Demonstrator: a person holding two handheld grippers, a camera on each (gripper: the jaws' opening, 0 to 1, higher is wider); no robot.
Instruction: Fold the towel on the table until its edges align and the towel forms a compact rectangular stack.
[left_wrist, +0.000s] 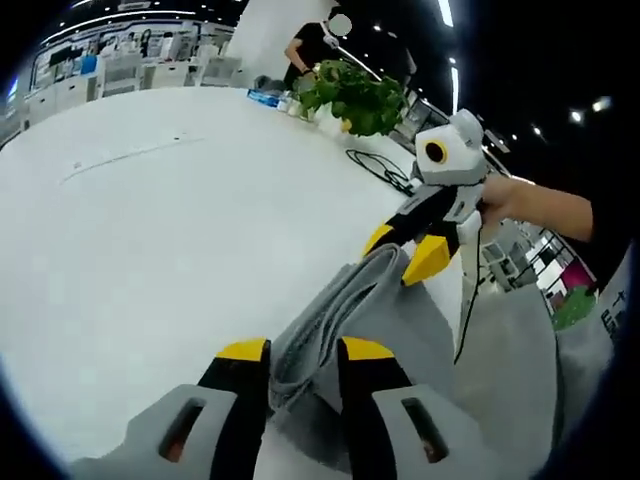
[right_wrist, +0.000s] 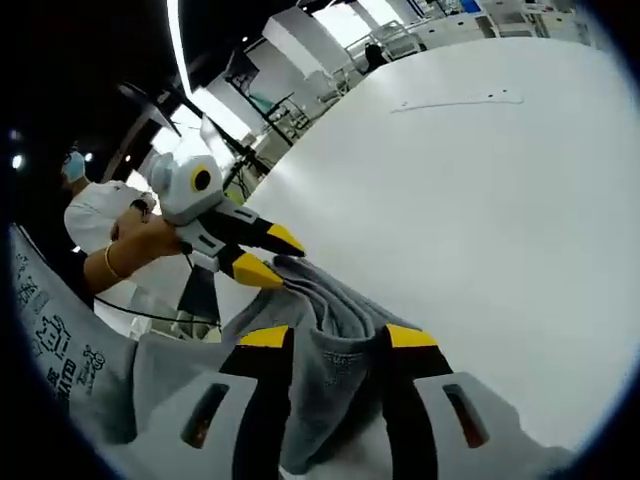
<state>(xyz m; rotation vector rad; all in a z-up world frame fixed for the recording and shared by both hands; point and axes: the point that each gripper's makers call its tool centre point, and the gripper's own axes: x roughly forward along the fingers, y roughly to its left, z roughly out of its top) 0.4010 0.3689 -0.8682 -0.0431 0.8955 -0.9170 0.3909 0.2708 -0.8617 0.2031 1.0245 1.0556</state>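
Left gripper (left_wrist: 304, 349): its yellow-tipped fingers (left_wrist: 243, 352) rise from the bottom of the left gripper view and pinch a bunched fold of the grey towel (left_wrist: 400, 330) between them.
Towel, left gripper view: the cloth runs up and to the right from between the left fingers to the right gripper's tips, and spreads flat on the white worktop (left_wrist: 150, 230) to the right of the fingers.
Right gripper, seen from the left: the right gripper (left_wrist: 402, 253) comes in from the right, held by a hand (left_wrist: 500, 197); its yellow tips close on the far end of the same ridge of cloth.
Beyond the fingers: a leafy green plant (left_wrist: 355, 97) stands at the far edge of the worktop, a black cable (left_wrist: 378, 167) lies near it, and a person in dark clothes (left_wrist: 310, 45) stands behind.
Right gripper, own view: its fingers (right_wrist: 263, 338) grip a thick gather of towel between them.
Towel, right gripper view: the grey cloth runs up-left from between the right fingers to the other gripper, and hangs loosely to the left of the fingers.
Left gripper, seen from the right: it enters from the left, held by a hand with a wristband (right_wrist: 135, 250), its tips shut on the cloth.
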